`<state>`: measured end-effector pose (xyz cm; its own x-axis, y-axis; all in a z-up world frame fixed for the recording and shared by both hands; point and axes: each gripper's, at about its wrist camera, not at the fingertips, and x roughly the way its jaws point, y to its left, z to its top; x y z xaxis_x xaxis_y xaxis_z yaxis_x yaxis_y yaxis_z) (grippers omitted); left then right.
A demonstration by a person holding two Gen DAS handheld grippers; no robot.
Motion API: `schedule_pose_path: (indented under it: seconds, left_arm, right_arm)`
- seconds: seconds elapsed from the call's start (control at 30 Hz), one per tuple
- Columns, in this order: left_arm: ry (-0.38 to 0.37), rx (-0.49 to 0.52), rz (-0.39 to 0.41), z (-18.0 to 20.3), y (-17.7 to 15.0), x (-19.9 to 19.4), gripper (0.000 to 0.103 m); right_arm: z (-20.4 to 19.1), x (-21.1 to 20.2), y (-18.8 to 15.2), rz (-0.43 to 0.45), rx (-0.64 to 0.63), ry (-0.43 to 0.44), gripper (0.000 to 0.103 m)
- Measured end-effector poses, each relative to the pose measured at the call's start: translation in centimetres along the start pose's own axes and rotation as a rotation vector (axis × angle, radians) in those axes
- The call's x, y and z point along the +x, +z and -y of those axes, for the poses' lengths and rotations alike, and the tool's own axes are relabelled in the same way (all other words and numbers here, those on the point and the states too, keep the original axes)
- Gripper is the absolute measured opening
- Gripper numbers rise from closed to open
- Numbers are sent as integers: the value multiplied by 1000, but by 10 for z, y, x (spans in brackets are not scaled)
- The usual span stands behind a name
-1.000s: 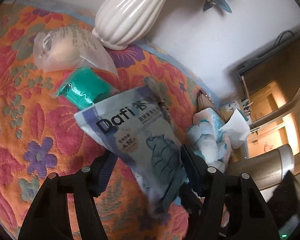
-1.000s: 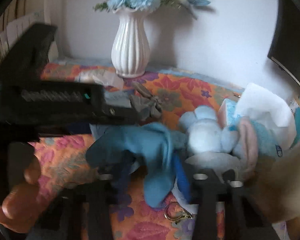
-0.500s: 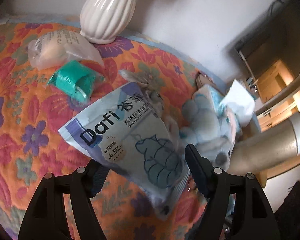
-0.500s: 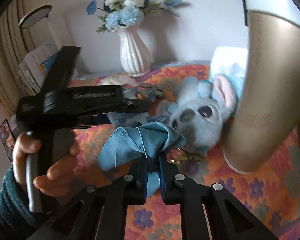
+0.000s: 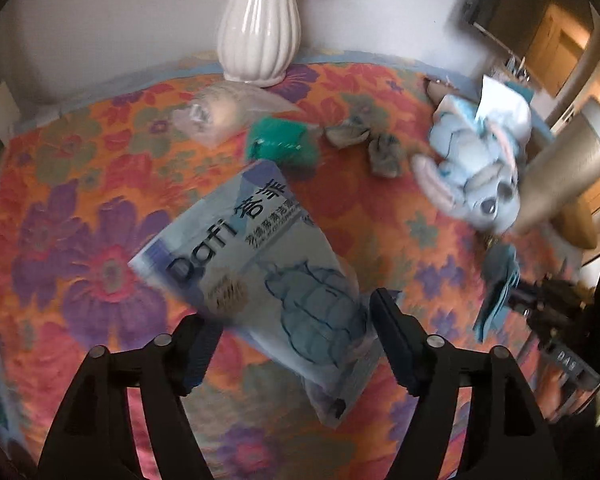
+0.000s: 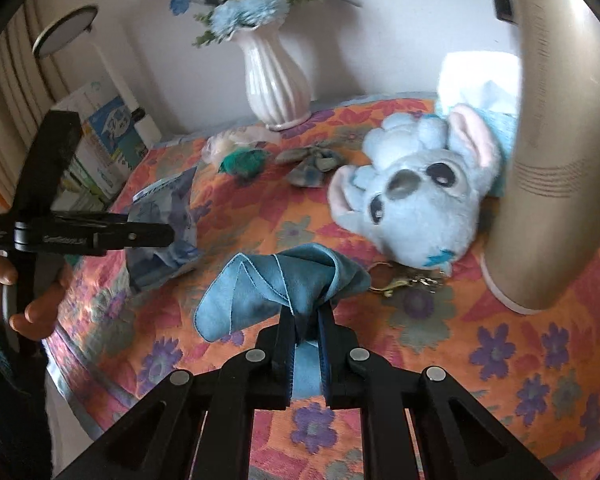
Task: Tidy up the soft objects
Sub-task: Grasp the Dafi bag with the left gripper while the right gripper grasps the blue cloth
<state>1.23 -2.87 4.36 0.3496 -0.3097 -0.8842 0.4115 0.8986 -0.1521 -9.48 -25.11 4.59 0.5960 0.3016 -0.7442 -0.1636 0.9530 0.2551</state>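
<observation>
the right tongs (image 6: 306, 326) pinch the bunched blue cloth (image 6: 278, 286) to carry it, while the left tongs (image 5: 292, 344) are opening around the dafi pouch (image 5: 260, 264), apparently releasing it onto the surface (image 5: 80, 208).

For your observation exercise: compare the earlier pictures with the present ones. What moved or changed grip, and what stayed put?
The left gripper drew back; its jaws are opening around the pale blue printed pouch. The right gripper closed on the blue folded cloth and lifted it. The white ribbed vase and blue plush toy stayed put.
</observation>
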Motion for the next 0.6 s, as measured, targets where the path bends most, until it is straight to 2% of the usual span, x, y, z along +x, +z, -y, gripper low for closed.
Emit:
schedule_pose_path:
  seconds: [0.07, 0.23, 0.33, 0.37, 0.4, 0.5, 0.6]
  left_arm:
    - [11, -9, 12, -1, -10, -2, 86]
    - [10, -115, 35, -9, -44, -6, 86]
    - [181, -182, 77, -27, -49, -16, 86]
    - [200, -202, 79, -31, -50, -19, 86]
    - [195, -227, 93, -39, -51, -26, 86]
    - [70, -251, 133, -46, -52, -43, 86]
    - [64, -216, 174, -30, -38, -43, 86]
  right_arm:
    - [-1, 6, -4, -13, -5, 2, 9]
    - [5, 8, -7, -24, 17, 19, 9]
    - [9, 9, -7, -23, 30, 30, 9]
    - [9, 9, -7, -23, 29, 29, 9]
    - [8, 9, -8, -22, 27, 26, 9]
    - [6, 7, -10, -21, 19, 12, 9]
    - [4, 8, -9, -28, 25, 8, 12]
